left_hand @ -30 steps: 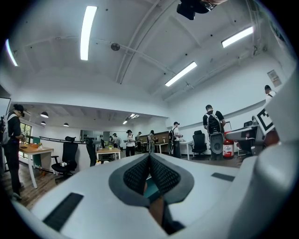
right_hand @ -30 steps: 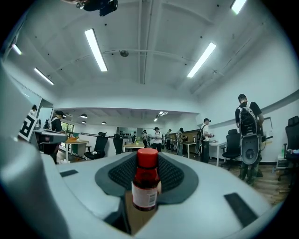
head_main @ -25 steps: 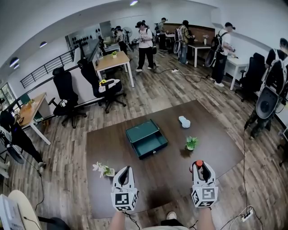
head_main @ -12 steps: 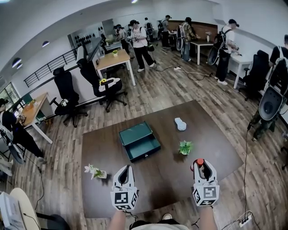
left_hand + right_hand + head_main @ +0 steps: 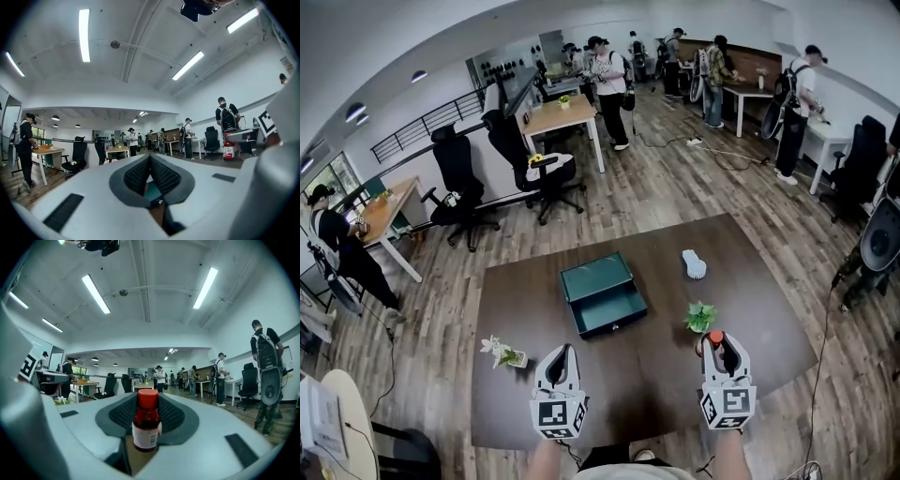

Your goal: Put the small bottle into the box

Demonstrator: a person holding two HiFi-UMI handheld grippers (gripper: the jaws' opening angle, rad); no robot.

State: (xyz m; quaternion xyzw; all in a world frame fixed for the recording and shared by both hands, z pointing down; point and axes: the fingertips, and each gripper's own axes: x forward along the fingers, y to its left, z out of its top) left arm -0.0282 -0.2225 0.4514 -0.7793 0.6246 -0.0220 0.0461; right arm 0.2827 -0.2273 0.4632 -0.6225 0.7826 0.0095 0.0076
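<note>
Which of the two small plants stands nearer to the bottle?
The all-green leafy plant, just beyond the right gripper; the white-flowered plant stands far left, beside the left gripper.

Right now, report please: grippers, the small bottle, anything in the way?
Right gripper shut on small bottle, upright. Left gripper shut, empty. Box open. Potted plant close ahead of bottle.

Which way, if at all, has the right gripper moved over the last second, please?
Yes. The right gripper has moved forward over the table: its bottle now nearly reaches the plant, which was clearly farther ahead before.
</note>
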